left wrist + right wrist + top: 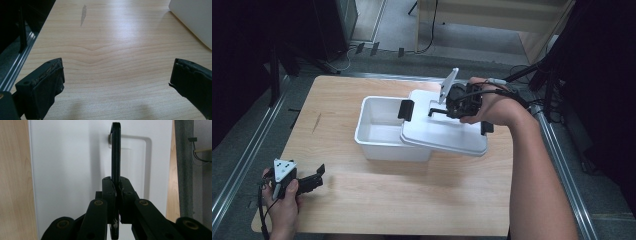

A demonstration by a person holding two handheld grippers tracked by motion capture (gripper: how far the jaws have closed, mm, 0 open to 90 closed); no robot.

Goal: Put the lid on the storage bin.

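The lid [442,131], white and plain with no writing to be read on it, sits at the centre right of the high view, lying askew over the right part of the white box [377,131] and overhanging its right side, so the box's left half stands open. A thin black handle [115,152] stands up on edge from the lid's top, running up the middle of the right gripper view over a recessed panel. The right gripper [451,107] is clamped on that handle: its two black jaws press flat against the handle's sides, with no gap showing. A black latch [406,109] hangs at the lid's left end over the box interior, and another shows dark at the lid's right edge beside the wrist. The box rests on the wooden table [412,200], which bears no print, only a grey smudge [83,13] at the upper left of the left gripper view. The left gripper [314,178] rests at the lower left of the high view, well apart from the box, its jaws wide apart over bare wood with nothing between them.
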